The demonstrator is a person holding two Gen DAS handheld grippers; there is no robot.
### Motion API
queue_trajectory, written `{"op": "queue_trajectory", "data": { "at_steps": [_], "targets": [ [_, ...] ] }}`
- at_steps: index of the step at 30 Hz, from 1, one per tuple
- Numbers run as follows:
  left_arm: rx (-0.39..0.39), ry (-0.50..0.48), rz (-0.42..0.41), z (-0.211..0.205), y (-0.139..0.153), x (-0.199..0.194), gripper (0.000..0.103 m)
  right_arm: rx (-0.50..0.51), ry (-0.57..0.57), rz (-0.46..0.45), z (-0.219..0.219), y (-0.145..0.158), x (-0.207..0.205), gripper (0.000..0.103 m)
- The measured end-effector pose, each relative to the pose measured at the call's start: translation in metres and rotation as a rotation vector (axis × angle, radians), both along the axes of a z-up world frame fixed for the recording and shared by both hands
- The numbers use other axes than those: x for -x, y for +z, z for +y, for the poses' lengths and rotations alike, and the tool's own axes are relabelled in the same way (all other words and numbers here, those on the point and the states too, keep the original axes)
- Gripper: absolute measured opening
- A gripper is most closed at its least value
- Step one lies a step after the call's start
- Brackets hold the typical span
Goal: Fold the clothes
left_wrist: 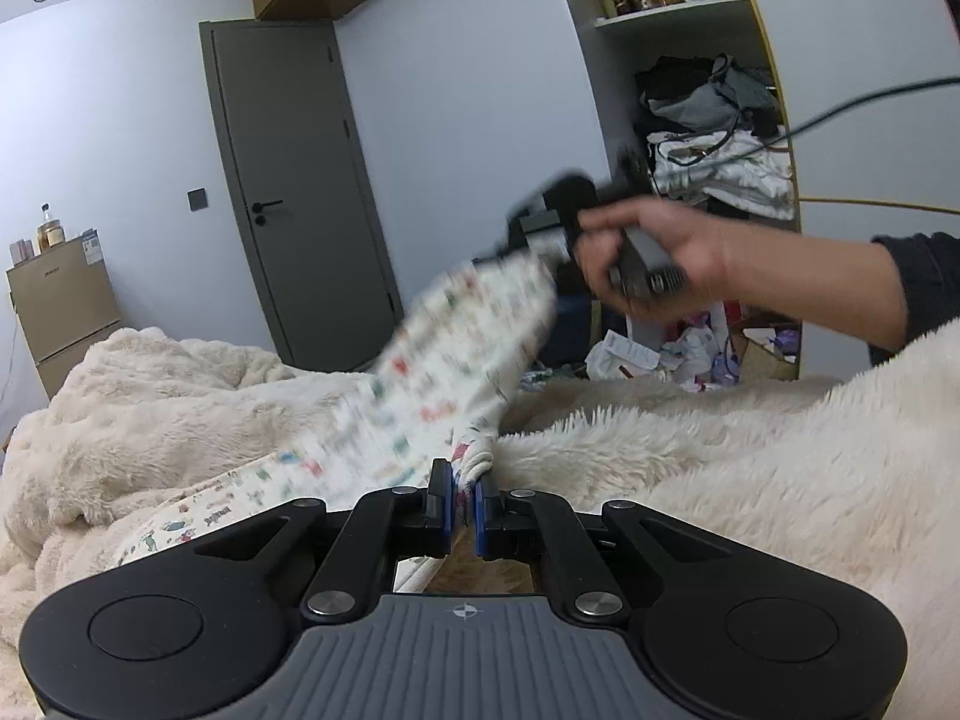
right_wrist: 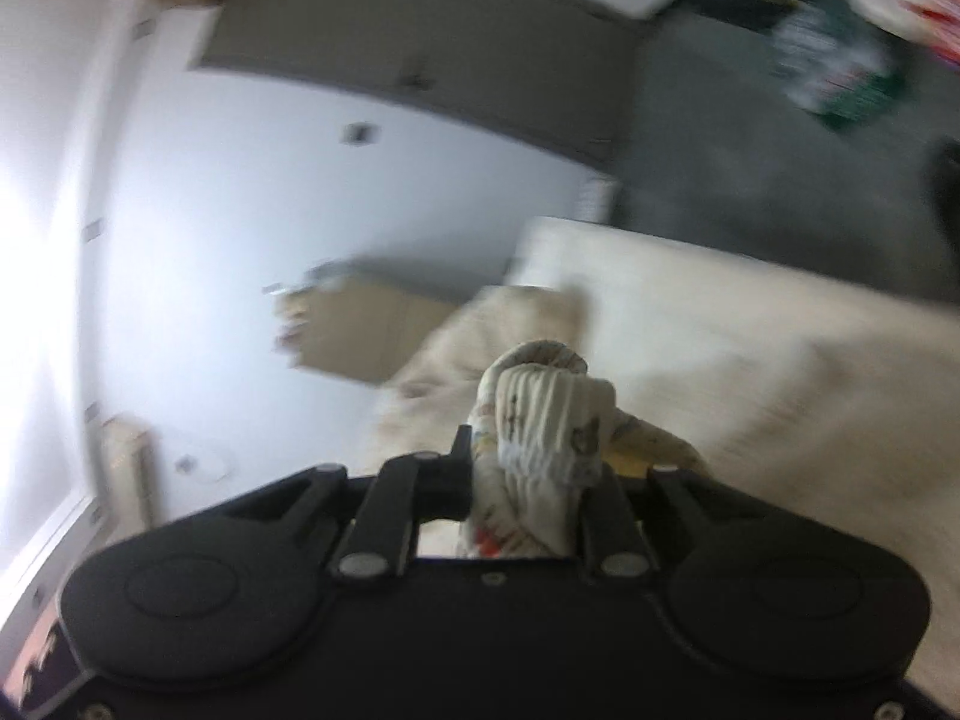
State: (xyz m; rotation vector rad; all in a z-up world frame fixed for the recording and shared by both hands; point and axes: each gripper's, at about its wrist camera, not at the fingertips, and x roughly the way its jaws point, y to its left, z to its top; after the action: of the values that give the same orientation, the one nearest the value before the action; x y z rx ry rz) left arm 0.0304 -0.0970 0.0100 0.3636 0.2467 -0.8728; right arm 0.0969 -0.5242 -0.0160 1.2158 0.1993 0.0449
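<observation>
1. Left gripper (left_wrist: 462,501) fingers (left_wrist: 441,504) clench a bunched edge of the printed garment (left_wrist: 432,360); right gripper (right_wrist: 528,480) fingers grasp its ribbed hem.
2. Garment hangs stretched above the blanket-covered bed (left_wrist: 750,450); no fold made yet.
3. Only the left wrist view shows the person's hand (left_wrist: 654,258); the right wrist view is blurred.

The left wrist view looks level from just behind its claw (left_wrist: 462,495), close over the bed (left_wrist: 750,450), toward a grey door (left_wrist: 300,192). The right wrist view is rolled and blurred, tight behind its claw (right_wrist: 531,468). Both share the door, the bed and the printed garment (left_wrist: 432,360).
</observation>
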Motion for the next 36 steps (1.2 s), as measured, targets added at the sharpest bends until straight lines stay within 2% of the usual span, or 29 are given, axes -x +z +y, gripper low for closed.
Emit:
{"op": "queue_trajectory", "data": {
  "at_steps": [2, 3, 4, 5, 6, 7, 9, 12, 15, 19, 27, 32, 36],
  "targets": [
    [0.014, 0.004, 0.017, -0.002, -0.001, -0.003, 0.004, 0.097, 0.036, -0.043, -0.005, 0.013, -0.003, 0.017],
    [0.013, 0.014, 0.047, -0.005, -0.004, -0.006, 0.004, 0.145, 0.036, 0.023, -0.006, 0.009, -0.004, 0.02],
    [0.011, 0.024, 0.077, -0.008, -0.008, -0.01, 0.004, 0.191, 0.032, 0.117, -0.007, 0.001, -0.004, 0.031],
    [0.002, 0.031, 0.099, -0.011, -0.012, -0.012, 0.004, 0.2, 0.039, 0.252, -0.008, -0.012, -0.004, 0.035],
    [-0.008, 0.039, 0.12, -0.013, -0.015, -0.014, 0.004, 0.16, 0.052, 0.37, -0.012, -0.03, 0.001, 0.038],
    [-0.027, 0.047, 0.135, -0.018, -0.02, -0.014, 0.004, 0.117, 0.07, 0.415, -0.017, -0.046, 0.008, 0.044],
    [-0.046, 0.05, 0.129, -0.021, -0.023, -0.013, 0.004, 0.057, 0.082, 0.423, -0.031, -0.071, 0.027, 0.05],
    [-0.029, 0.049, 0.147, -0.018, -0.019, -0.015, 0.004, -0.051, -0.037, 0.402, -0.066, -0.087, 0.077, 0.053],
    [-0.002, 0.046, 0.172, -0.013, -0.016, -0.019, 0.004, -0.186, -0.109, 0.343, -0.08, -0.089, 0.127, 0.056],
    [0.022, 0.05, 0.19, -0.01, -0.013, -0.022, 0.004, -0.238, 0.031, 0.287, -0.049, -0.078, 0.148, 0.062],
    [0.164, 0.076, 0.229, 0.005, 0.008, -0.033, 0.003, -0.366, 0.249, 0.278, 0.029, -0.095, 0.109, 0.063],
    [0.215, 0.084, 0.236, 0.009, 0.016, -0.039, 0.003, -0.306, 0.182, 0.297, 0.047, -0.092, 0.074, 0.062],
    [0.242, 0.082, 0.243, 0.014, 0.019, -0.041, 0.003, -0.268, 0.084, 0.353, 0.045, -0.101, 0.051, 0.056]
  ]
}}
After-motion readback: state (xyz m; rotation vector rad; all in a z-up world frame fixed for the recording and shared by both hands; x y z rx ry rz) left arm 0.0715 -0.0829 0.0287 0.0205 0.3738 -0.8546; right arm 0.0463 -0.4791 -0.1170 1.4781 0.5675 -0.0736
